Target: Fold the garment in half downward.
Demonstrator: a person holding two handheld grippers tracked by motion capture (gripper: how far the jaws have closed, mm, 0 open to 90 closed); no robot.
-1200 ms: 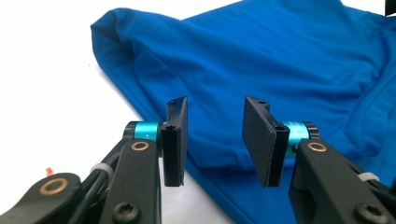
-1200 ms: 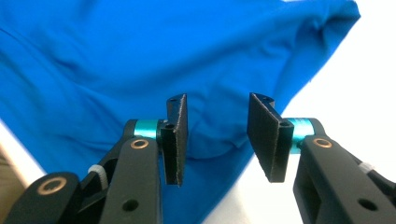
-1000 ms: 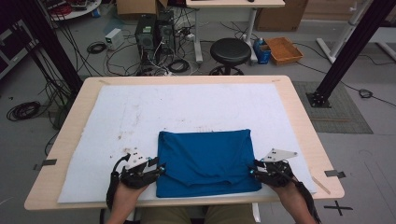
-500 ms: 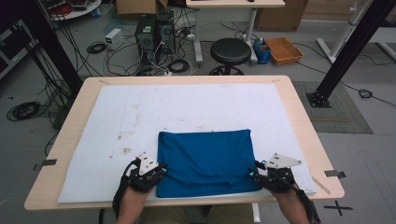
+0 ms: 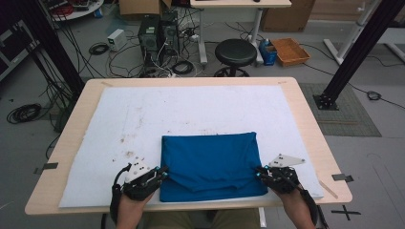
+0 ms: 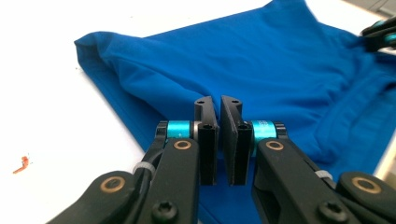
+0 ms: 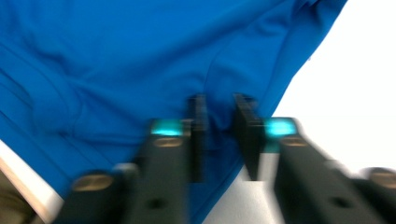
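A blue cloth (image 5: pixel 210 164) lies folded into a rectangle on the white mat (image 5: pixel 191 109), near the table's front edge. My left gripper (image 5: pixel 164 171) rests at the cloth's left edge. In the left gripper view its jaws (image 6: pixel 219 105) stand nearly together over the blue cloth (image 6: pixel 261 60), with nothing seen clamped between them. My right gripper (image 5: pixel 258 172) sits at the cloth's right edge. The right gripper view is blurred, but the right gripper (image 7: pixel 219 105) shows its jaws apart above the cloth (image 7: pixel 116 60), near its hem.
The mat covers most of the wooden table (image 5: pixel 305 119) and has small brown stains (image 5: pixel 129 138) left of centre. A black stool (image 5: pixel 235 50), computer towers and cables stand on the floor beyond the far edge. The right gripper (image 6: pixel 380 35) shows across the cloth.
Both grippers have shifted only slightly at the cloth's side edges. The cloth has kept its shape and place.
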